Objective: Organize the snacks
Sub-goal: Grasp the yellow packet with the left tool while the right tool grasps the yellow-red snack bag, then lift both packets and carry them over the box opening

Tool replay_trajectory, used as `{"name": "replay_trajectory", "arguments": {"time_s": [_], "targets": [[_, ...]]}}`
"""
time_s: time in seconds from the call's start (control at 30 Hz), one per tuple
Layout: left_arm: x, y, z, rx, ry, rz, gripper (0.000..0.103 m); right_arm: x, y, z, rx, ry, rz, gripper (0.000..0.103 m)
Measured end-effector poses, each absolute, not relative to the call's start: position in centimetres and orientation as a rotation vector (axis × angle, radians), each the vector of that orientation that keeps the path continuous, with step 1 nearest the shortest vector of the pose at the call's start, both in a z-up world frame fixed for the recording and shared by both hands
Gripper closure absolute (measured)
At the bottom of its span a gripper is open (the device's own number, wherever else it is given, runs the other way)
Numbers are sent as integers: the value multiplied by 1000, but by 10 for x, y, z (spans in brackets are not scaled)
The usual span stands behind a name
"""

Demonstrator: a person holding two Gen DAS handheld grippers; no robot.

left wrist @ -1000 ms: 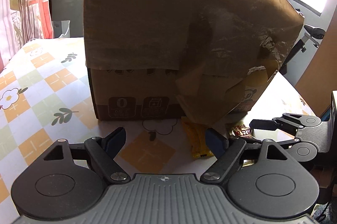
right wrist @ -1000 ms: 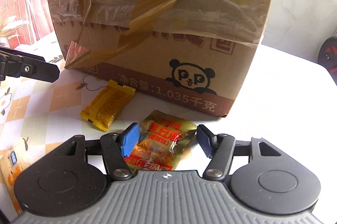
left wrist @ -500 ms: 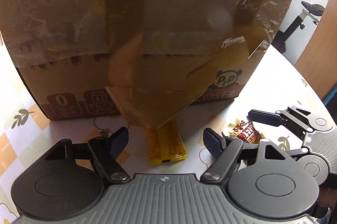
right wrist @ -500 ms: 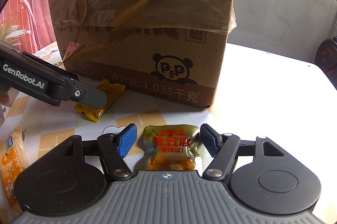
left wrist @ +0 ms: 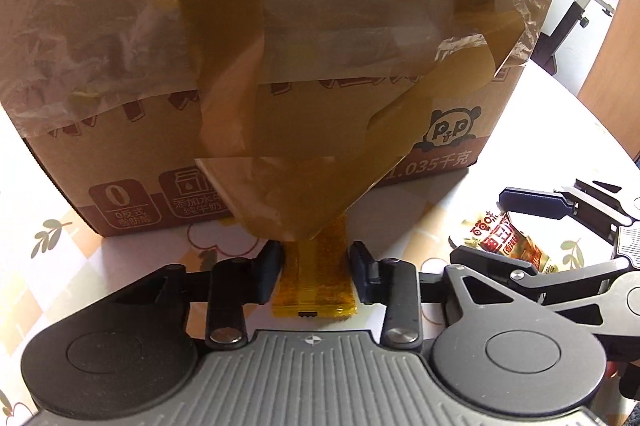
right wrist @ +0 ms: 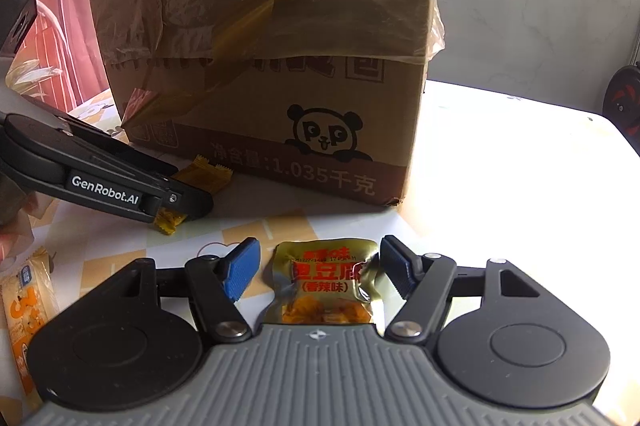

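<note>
gripping a yellow snack bar (left wrist: 314, 276), the left gripper (left wrist: 316, 266) pinches its sides just near the cardboard box (left wrist: 280, 65).
right gripper (right wrist: 320, 266) is wide apart around a crinkly gold foil packet (right wrist: 326, 284), not touching it; both lie on the checked tablecloth (left wrist: 132, 262), bare table to the right.

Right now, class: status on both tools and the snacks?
Left tool closed on yellow snack bar. Right tool open around gold packet. Cardboard box close ahead.
</note>
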State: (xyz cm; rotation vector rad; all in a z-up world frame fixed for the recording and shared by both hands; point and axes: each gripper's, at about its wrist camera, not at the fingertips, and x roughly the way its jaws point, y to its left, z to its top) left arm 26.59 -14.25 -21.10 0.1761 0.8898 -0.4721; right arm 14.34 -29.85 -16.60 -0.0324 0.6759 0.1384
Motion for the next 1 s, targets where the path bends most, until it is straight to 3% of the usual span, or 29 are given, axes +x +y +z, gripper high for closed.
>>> {"name": "replay_trajectory", "arguments": {"time_s": [1.0], "targets": [[244, -76, -222, -94, 876, -427, 66, 123, -288, -167, -69, 684, 93, 39]]}}
